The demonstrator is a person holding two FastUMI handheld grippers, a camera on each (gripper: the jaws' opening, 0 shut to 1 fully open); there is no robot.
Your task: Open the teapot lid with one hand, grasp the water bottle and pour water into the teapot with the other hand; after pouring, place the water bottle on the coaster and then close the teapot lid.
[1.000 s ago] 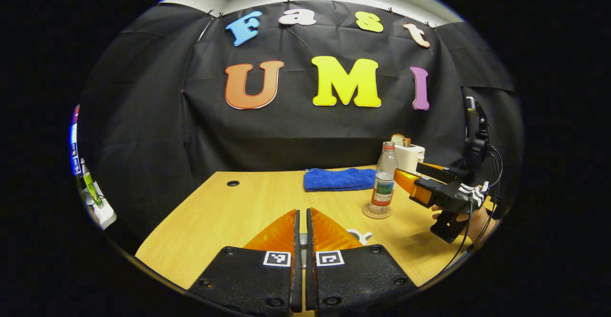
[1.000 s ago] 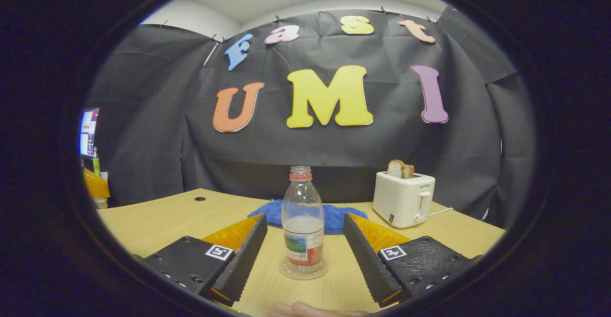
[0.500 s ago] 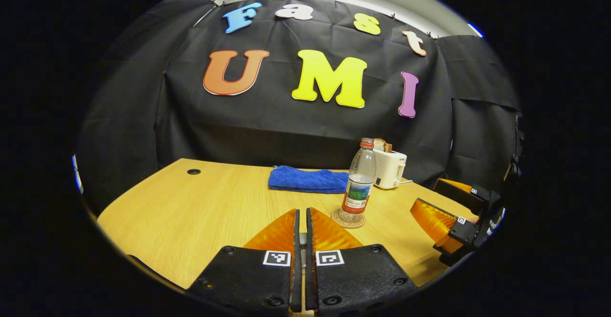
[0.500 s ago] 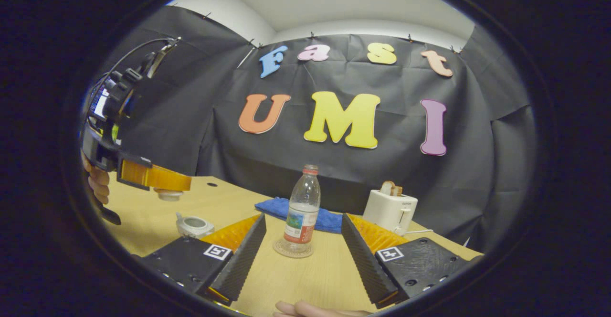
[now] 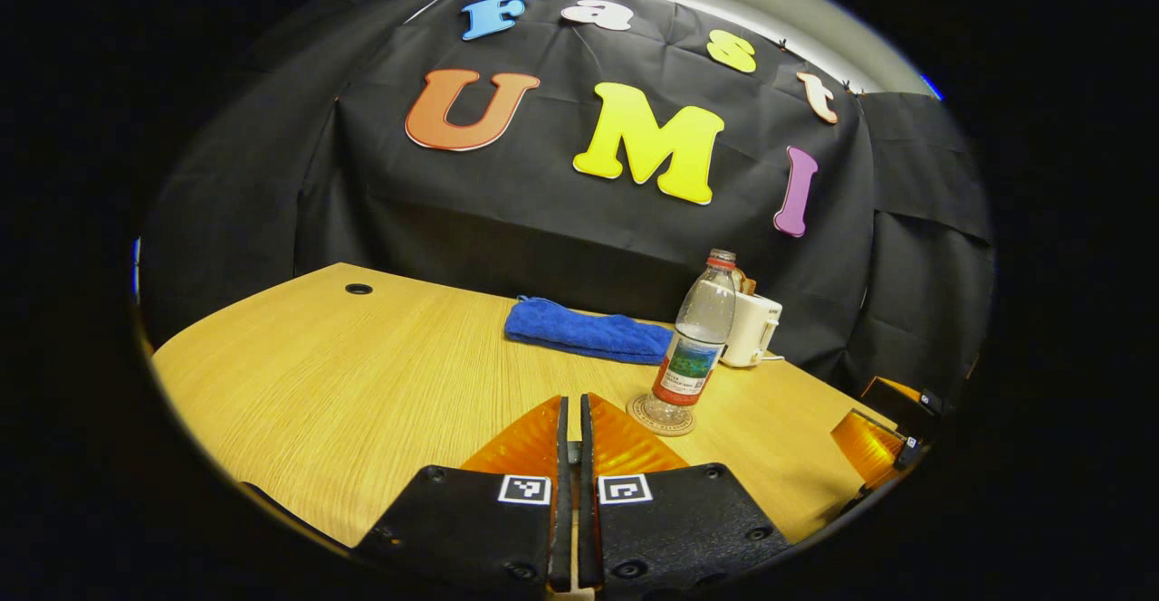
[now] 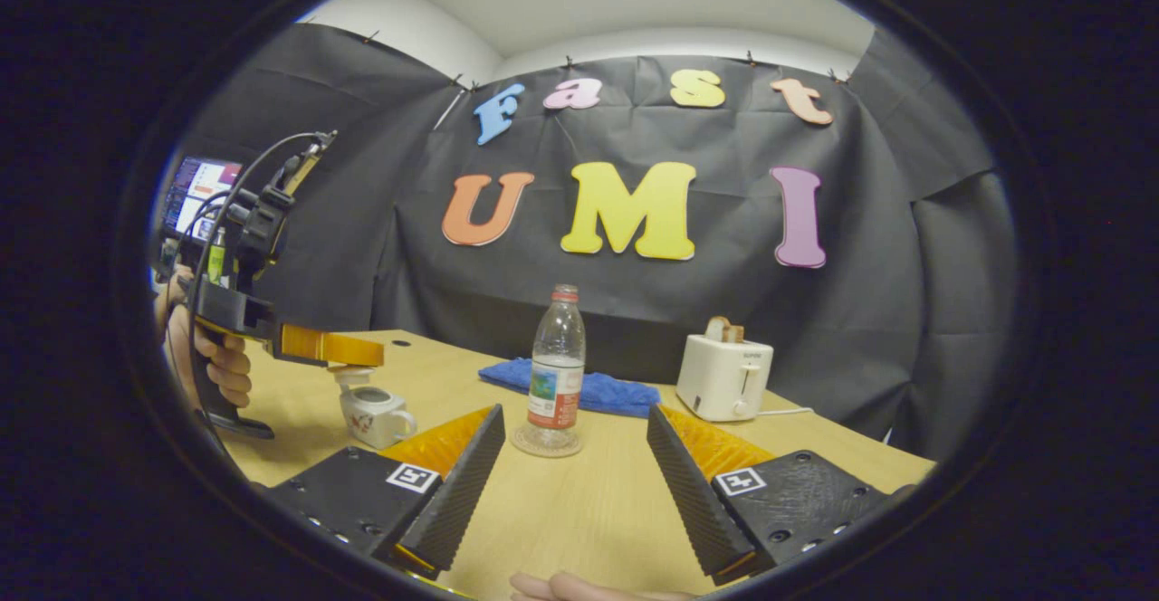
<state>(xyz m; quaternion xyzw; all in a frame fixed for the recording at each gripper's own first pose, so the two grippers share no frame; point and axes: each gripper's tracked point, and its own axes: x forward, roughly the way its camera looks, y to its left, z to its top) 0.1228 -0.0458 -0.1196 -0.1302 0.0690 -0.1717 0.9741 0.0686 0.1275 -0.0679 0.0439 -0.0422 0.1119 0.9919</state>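
In the right gripper view, the right tongs [image 6: 572,456] stand wide apart low over the wooden bench [image 6: 579,510], gripping nothing. Just beyond their tips the water bottle [image 6: 556,367] stands upright on the round coaster [image 6: 546,442], part full. To the left, the left tongs [image 6: 349,352], held by a hand [image 6: 217,370], hang nearly closed over the white teapot [image 6: 373,411], pinching the teapot lid [image 6: 351,371] just above its open mouth. In the left gripper view those tongs [image 5: 570,420] show only a thin slit between them. Behind the bottle lies a folded blue cloth [image 6: 589,388]; to its right stands a white toaster [image 6: 723,376] with bread in its slot.
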